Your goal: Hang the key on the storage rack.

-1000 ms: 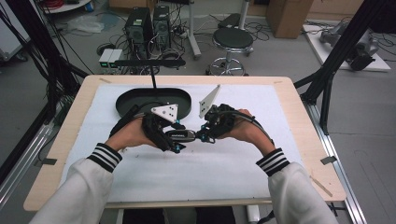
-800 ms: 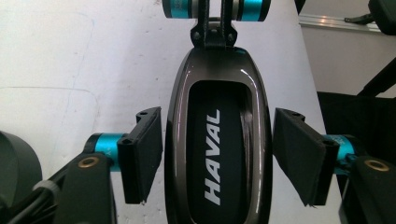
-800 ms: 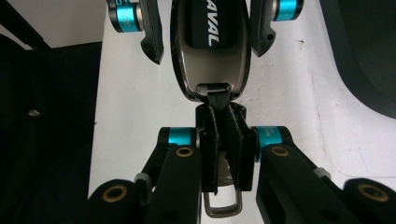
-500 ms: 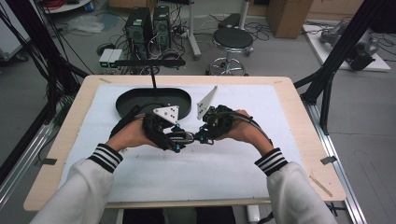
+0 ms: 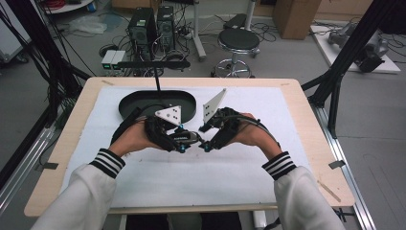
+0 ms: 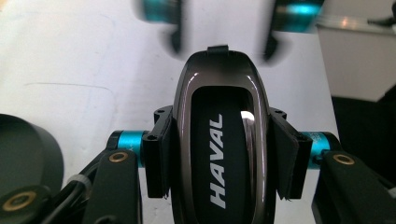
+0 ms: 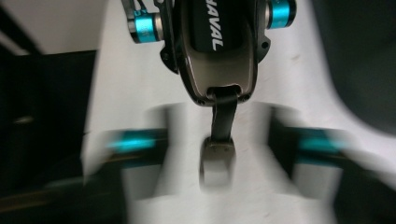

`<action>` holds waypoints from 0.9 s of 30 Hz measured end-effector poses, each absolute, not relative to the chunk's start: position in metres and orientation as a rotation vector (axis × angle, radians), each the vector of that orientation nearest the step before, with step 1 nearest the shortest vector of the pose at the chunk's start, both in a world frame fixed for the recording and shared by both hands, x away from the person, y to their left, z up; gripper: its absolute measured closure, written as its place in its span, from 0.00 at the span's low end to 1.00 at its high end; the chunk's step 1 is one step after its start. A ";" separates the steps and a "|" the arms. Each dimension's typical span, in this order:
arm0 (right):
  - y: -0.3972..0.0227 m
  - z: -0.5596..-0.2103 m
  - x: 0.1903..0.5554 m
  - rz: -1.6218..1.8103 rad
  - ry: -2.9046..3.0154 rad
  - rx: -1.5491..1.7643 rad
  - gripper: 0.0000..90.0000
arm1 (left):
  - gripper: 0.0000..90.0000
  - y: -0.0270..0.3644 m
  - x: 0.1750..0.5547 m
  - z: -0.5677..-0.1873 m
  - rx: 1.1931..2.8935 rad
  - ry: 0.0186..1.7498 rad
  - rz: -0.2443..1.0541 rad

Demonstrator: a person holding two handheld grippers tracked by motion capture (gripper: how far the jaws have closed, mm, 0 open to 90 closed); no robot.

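A dark glossy car key fob marked HAVAL [image 6: 219,154] is held above the white mat [image 5: 191,177] near the middle of the tabletop [image 5: 306,96]. It is clamped across its width by the left hand-held gripper [image 6: 219,156], whose two black pads press on the fob's left and right flanks. In the left gripper view the fob's far end points away from the camera, toward the blurred blue-collared jaws of the other tool.

The right hand-held gripper [image 7: 217,154] faces the left one tip to tip, as the high view shows [image 5: 207,143]. Its jaws are smeared by motion in its own view and stand wide apart on either side of a small strap and metal tab [image 7: 215,161] that hang from the fob's end; they are judged to be spread and gripping nothing.

The step in hand appears to be taking hold of that tab or strap, perhaps to pull a part out of the fob. It is best done with the left grip kept firm and level, so that the fob is not twisted between the pads. The right jaws should be centred on the tab before they are closed, and the pull kept in line with the fob's long axis. A sideways tug is likely to slip the smooth casing out of the pads.

A black oval tray [image 5: 143,98] lies on the far left of the mat, apart from both hands.
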State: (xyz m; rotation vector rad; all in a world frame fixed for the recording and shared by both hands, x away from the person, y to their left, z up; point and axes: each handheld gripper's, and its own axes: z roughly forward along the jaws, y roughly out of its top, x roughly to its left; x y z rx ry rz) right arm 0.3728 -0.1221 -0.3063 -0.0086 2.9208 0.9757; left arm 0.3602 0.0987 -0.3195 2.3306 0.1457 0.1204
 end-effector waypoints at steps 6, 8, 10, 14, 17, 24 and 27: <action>-0.136 -0.301 0.372 1.188 2.744 0.065 0.00 | 0.54 0.113 0.364 -0.313 2.297 0.228 0.143; -0.145 -0.301 0.371 1.253 2.719 0.107 0.00 | 0.54 0.117 0.364 -0.310 2.273 0.258 0.171; -0.154 -0.303 0.370 1.263 2.690 0.160 0.00 | 0.54 0.123 0.365 -0.307 2.260 0.291 0.206; -0.183 -0.308 0.363 1.344 2.596 0.260 0.00 | 0.54 0.139 0.370 -0.300 2.215 0.398 0.262; -0.206 -0.313 0.358 1.403 2.496 0.363 0.00 | 0.54 0.151 0.373 -0.296 2.171 0.458 0.296; -0.249 -0.328 0.346 1.491 2.314 0.523 0.00 | 0.54 0.176 0.379 -0.290 2.107 0.594 0.398; -0.263 -0.334 0.341 1.513 2.248 0.570 0.00 | 0.54 0.188 0.384 -0.288 2.075 0.659 0.431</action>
